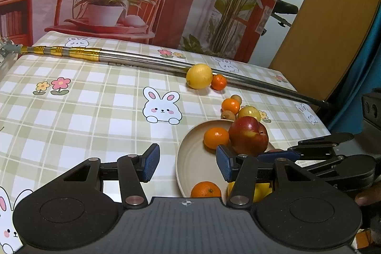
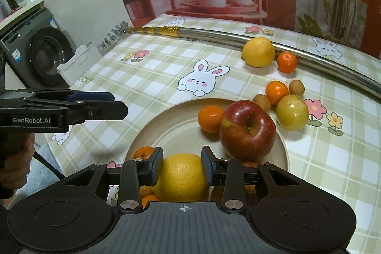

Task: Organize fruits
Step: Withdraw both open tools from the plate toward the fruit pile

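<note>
right tongs (image 2: 182, 167): pinching large yellow-orange citrus (image 2: 181, 179) above near rim of round beige plate (image 2: 166, 125)
left tongs (image 1: 188, 162): spread, empty, over plate's left edge
risk: citrus drops onto red apple (image 2: 247, 129), knocks small tangerine (image 2: 210, 118) out
room: checked bunny-print worktop (image 2: 154, 77) open left; steel pole (image 2: 297, 49) blocks rear

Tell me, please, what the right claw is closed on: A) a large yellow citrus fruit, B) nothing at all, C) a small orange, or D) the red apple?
A: in the right wrist view the right claw has its pads pressed on both sides of the yellow citrus over the plate; the apple sits free beyond it.
</note>
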{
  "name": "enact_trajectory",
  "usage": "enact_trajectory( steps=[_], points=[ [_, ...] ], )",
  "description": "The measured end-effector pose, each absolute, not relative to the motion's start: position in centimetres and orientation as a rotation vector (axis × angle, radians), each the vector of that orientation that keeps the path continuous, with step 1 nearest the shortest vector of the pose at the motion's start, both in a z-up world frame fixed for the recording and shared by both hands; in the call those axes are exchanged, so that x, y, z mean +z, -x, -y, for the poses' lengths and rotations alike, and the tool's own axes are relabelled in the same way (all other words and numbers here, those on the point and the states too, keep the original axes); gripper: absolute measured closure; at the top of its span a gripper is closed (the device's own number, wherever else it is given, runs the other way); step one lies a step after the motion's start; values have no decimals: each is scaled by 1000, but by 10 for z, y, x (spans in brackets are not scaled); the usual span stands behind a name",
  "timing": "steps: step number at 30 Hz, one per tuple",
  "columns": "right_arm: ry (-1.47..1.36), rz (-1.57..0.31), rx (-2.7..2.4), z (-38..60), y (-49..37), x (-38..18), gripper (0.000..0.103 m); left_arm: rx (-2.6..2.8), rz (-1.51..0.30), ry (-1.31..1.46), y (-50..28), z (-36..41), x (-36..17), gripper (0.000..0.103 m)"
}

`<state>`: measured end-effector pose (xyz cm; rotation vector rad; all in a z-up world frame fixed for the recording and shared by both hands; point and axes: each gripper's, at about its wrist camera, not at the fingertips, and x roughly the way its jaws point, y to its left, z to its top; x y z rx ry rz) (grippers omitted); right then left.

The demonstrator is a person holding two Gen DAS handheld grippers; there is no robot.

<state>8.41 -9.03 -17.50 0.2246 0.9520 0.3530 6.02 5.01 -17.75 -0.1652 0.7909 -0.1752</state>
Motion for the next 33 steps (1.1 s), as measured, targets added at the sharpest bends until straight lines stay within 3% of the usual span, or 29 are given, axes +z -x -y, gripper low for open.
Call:
enact_trajectory(
  steps=[12, 33],
  points=[
    [-243, -924, 340, 94, -73, -172, 68, -178, -787, 141, -60, -45, -176, 49],
    [-255, -585, 40, 201, -97, -112, 67, -233, -797, -16, -132, -11, -141, 49]
  ],
)
